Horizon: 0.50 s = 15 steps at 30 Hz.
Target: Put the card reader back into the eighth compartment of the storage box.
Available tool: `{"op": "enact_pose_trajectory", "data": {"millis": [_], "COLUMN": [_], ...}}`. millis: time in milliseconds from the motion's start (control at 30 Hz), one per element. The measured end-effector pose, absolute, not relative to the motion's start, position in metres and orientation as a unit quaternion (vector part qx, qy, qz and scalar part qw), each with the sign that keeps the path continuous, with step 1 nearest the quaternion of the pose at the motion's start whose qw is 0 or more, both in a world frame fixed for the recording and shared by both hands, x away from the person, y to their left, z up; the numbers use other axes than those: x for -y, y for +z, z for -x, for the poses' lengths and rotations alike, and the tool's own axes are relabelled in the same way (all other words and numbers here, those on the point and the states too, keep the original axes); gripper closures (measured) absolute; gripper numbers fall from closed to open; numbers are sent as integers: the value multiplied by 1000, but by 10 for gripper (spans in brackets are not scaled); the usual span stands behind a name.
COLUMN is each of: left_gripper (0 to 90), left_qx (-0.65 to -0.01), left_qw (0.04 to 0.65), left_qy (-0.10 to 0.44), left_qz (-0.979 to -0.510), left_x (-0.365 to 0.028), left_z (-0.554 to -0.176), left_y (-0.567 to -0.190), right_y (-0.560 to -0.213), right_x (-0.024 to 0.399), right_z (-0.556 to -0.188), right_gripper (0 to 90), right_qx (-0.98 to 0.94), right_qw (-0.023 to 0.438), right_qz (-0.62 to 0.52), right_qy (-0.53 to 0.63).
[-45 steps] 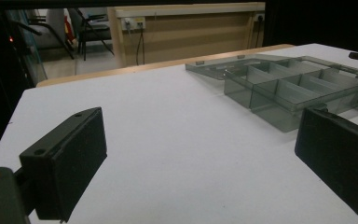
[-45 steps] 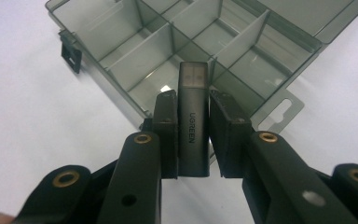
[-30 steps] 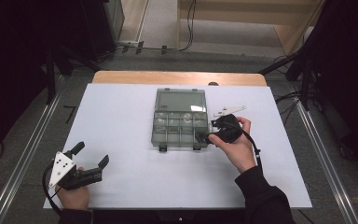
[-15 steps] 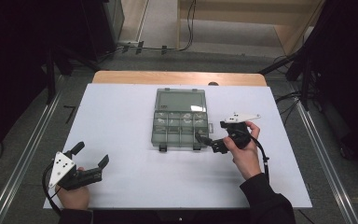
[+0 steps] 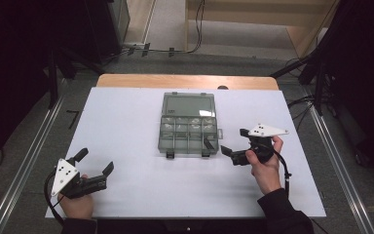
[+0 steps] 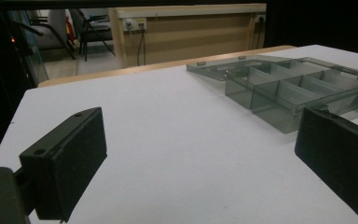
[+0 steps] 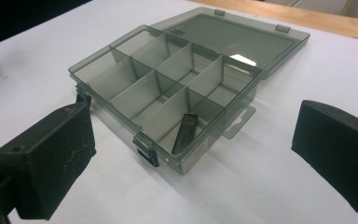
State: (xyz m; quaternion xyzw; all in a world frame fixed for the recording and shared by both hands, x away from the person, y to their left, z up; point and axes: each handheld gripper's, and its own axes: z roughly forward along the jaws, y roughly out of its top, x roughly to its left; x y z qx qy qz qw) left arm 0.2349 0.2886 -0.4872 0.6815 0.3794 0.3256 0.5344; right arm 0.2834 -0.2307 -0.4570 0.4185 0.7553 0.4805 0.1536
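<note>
The right gripper (image 5: 234,146), jaws apart and empty, sits just right of the organizer box (image 5: 189,127); the left gripper (image 5: 95,165), jaws also apart, rests near the white table (image 5: 126,122) front-left corner. The box lies mid-table, lid open flat. A small black piece (image 7: 184,133) leans in its near-right compartment.

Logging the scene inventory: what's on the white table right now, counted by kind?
Clear grey compartment box, lid open: 1
Small black bar in a near corner compartment of the box: 1
Hand-held tongs, both open and empty, left and right: 2
Total: 4
</note>
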Motion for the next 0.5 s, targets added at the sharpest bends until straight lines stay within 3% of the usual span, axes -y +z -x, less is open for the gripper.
{"op": "enact_pose_trajectory", "data": {"millis": [500], "left_gripper": [23], "left_qx": [-379], "left_qw": [536], "left_qy": [326], "left_qz": [-680], "left_x": [-289], "left_z": [-235], "left_y": [-487], "right_y": [-466], "right_x": [250], "right_z": [-263], "right_gripper": [0], "right_qx": [-737], "right_qw": [176], "right_qz": [-418], "right_qy": [501]}}
